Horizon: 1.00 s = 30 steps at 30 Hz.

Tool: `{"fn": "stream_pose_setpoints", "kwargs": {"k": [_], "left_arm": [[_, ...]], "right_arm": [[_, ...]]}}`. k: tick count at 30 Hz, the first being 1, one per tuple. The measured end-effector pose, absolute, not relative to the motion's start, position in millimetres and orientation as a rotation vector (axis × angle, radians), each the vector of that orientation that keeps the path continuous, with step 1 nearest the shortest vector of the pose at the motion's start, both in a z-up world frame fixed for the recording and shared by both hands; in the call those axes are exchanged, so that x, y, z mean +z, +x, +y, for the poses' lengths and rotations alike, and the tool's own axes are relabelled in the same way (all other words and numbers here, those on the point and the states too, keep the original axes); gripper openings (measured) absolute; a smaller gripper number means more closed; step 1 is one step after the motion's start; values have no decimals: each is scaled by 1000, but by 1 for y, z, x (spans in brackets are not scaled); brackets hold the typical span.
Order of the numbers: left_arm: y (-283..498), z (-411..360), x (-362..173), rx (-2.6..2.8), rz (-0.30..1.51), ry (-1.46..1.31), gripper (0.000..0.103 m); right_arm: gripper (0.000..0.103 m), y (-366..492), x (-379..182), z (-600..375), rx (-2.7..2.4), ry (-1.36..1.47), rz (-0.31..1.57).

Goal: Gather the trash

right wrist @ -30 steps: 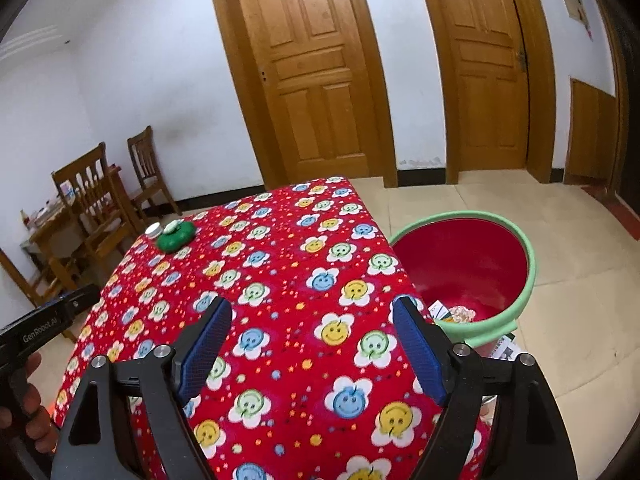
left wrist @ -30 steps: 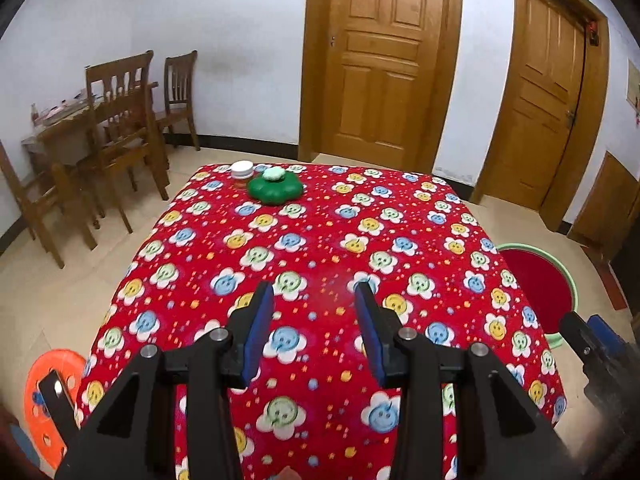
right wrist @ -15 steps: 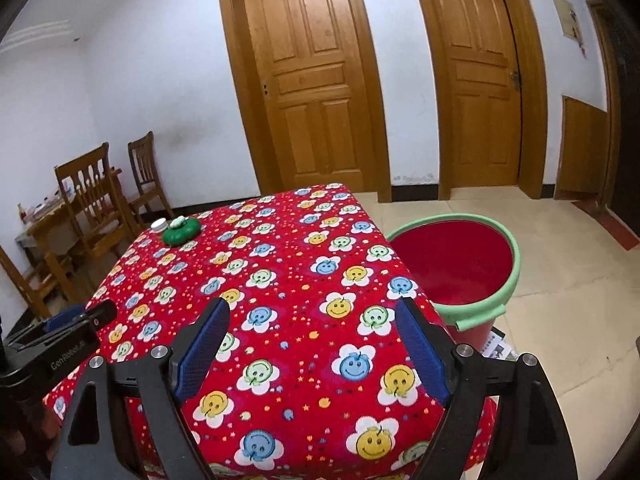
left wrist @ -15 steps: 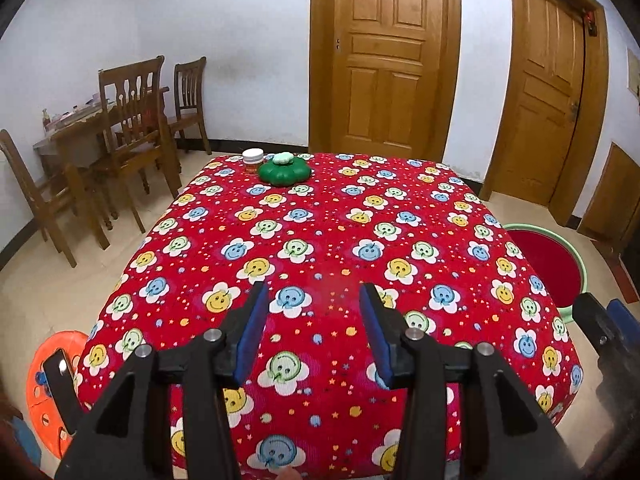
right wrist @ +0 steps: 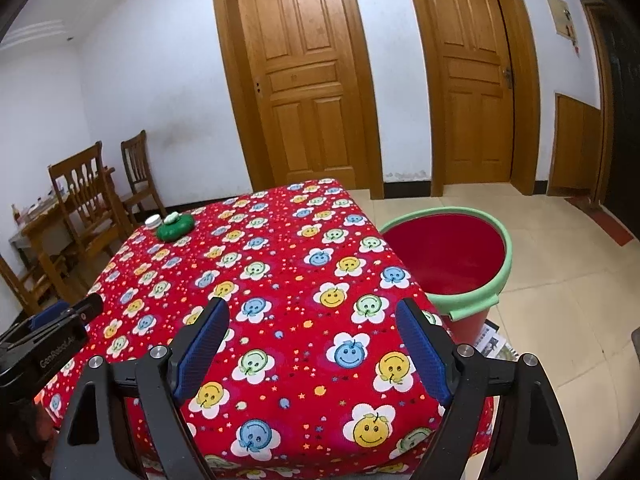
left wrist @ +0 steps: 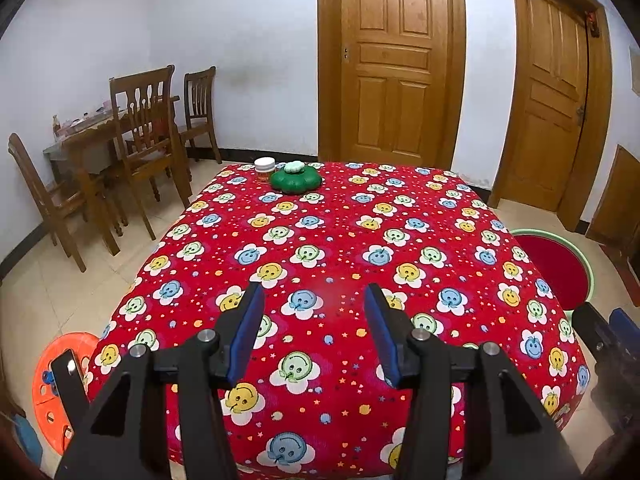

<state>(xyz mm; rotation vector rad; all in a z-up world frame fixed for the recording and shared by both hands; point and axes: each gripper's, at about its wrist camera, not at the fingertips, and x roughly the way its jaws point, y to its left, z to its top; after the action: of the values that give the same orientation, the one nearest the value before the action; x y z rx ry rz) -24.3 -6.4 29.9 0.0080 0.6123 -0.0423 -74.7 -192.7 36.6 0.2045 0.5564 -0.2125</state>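
While we hold both tools above the near edge of the desk point(left wrist: 344, 240), we see that its top is covered by a red cloth with smiling flowers in blue, yellow and green. Our left gripper point(left wrist: 314, 330) is opening its jaws at this moment, and nothing is between the blue pads; only the cloth is seen in the gap. Our right gripper point(right wrist: 312, 344) has its jaws wide apart and they are also empty, above the near right corner of the desk. At the far left corner of the desk stand a green flower-shaped container point(left wrist: 296, 178) with a pale green knob on top and, just beside it on the left, a small jar with a white lid point(left wrist: 265, 170). We cannot find any loose trash on the cloth. The red bucket with a green rim point(right wrist: 448, 256) stands on the tiled floor just beside the right side of the desk, and from the right wrist view its inside looks red and we cannot tell what lies at the bottom. Some printed paper point(right wrist: 490, 340) lies on the floor near the foot of the bucket. On the floor at the left of the desk we see an orange plastic stool point(left wrist: 52, 380). Wooden chairs point(left wrist: 148, 140) and another table stand by the left wall, and two wooden doors point(left wrist: 394, 60) are behind.
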Motion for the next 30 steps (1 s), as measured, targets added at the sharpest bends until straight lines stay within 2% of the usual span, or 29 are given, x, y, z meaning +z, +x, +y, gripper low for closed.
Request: {"fn": "stream_pose_setpoints", "kwargs": {"k": [30], "left_arm": [[-26, -8, 31, -49, 602, 10, 52]], "right_arm": [[86, -74, 33, -195, -217, 217, 573]]}}
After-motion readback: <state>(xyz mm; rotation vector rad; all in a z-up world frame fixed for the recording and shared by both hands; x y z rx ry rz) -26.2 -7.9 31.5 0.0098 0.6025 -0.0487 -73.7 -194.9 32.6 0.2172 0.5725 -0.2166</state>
